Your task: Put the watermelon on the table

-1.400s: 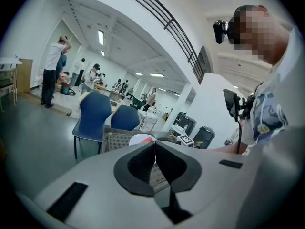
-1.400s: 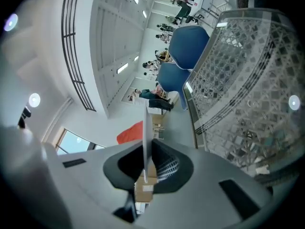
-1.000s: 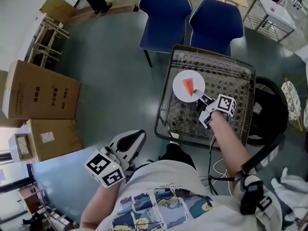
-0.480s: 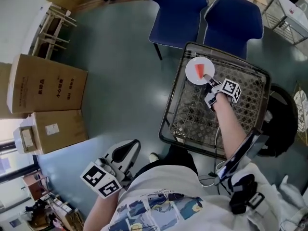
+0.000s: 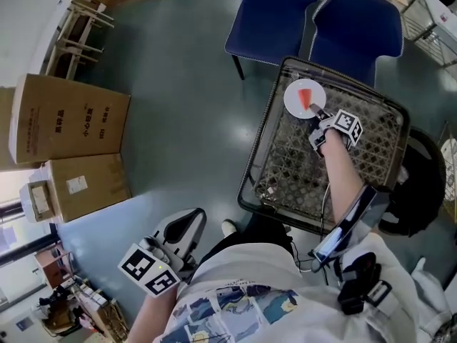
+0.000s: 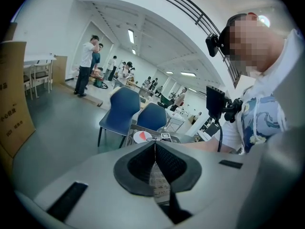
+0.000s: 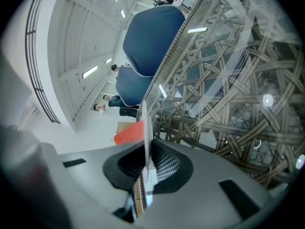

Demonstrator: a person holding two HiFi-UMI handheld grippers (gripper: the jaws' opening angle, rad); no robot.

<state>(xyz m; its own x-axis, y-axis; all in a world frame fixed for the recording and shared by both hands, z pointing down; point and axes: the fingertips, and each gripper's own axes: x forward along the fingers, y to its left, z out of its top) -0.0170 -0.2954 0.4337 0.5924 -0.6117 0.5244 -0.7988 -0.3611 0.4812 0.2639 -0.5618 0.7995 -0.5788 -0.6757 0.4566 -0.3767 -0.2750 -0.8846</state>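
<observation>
A red watermelon slice (image 5: pixel 305 95) lies on a small white plate (image 5: pixel 294 103). My right gripper (image 5: pixel 316 111) is shut on the plate's near rim and holds it over the far left corner of the glass-topped wicker table (image 5: pixel 285 174). In the right gripper view the plate (image 7: pixel 147 123) runs edge-on between the shut jaws of the right gripper (image 7: pixel 145 161), with the slice (image 7: pixel 129 132) on its left. My left gripper (image 5: pixel 194 218) hangs low beside my body, over the floor and well short of the table. Its jaws (image 6: pixel 155 149) are shut on nothing, and the plate (image 6: pixel 142 137) shows far beyond them.
Two blue chairs (image 5: pixel 270 13) (image 5: pixel 357 27) stand just beyond the table. Cardboard boxes (image 5: pixel 68 116) (image 5: pixel 78 184) sit on the floor at the left. A black round seat (image 5: pixel 421 181) is at the table's right. People stand far off in the left gripper view.
My right gripper has carried the plate with the slice away from me and lower, toward the table's far left corner. The left gripper has shifted only slightly.
</observation>
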